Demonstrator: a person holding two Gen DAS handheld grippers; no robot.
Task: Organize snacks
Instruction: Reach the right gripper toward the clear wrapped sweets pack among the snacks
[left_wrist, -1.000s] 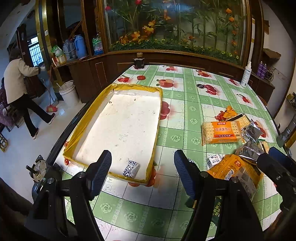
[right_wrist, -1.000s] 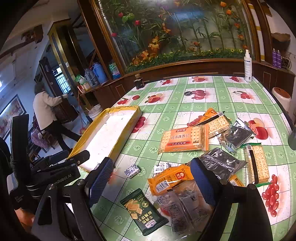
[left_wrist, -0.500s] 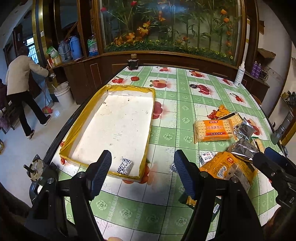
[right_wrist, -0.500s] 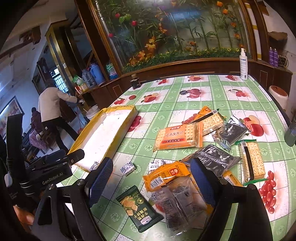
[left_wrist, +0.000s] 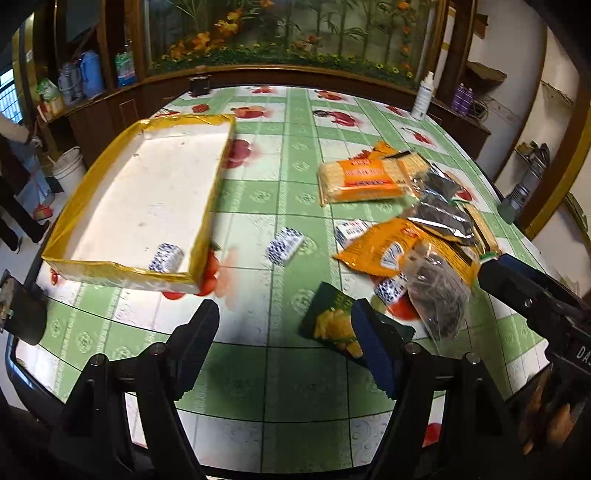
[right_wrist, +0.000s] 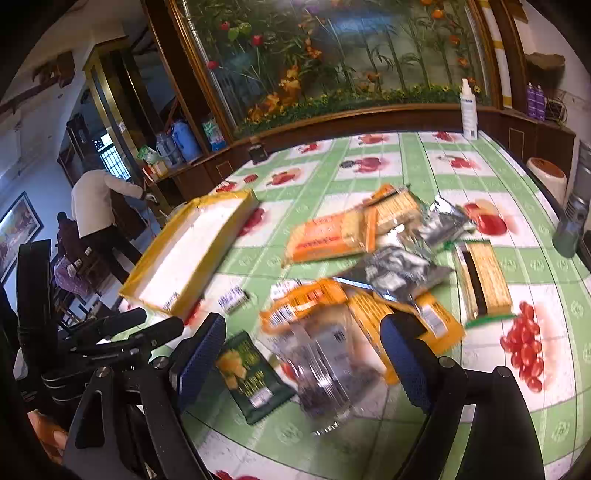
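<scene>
- The left gripper (left_wrist: 284, 341) stands with its jaws spread wide, and nothing is between them; it hangs above the near edge of the table (left_wrist: 258, 177) in the lower middle of the left wrist view.
- The right gripper (right_wrist: 303, 354) is also spread wide and holds nothing. In its own view a clear packet (right_wrist: 325, 365) lies on the table between the two fingers, but the picture is blurred here, so I cannot tell if a finger touches it.
- The yellow-rimmed tray (left_wrist: 74, 221) lies in the left half of the left wrist view. One small blue-and-white packet (left_wrist: 165, 257) rests inside it, at the near right corner.
- A second small blue-and-white packet (left_wrist: 284, 246) lies on the table just right of the tray.
- The dark green packet (left_wrist: 328, 321) lies flat near the right finger of the left gripper.
- The snack pile is in the right half of this view: an orange cracker pack (left_wrist: 360, 181) at the far side, silver bags (left_wrist: 439, 218) and an orange bag (left_wrist: 380, 247) nearer.
</scene>
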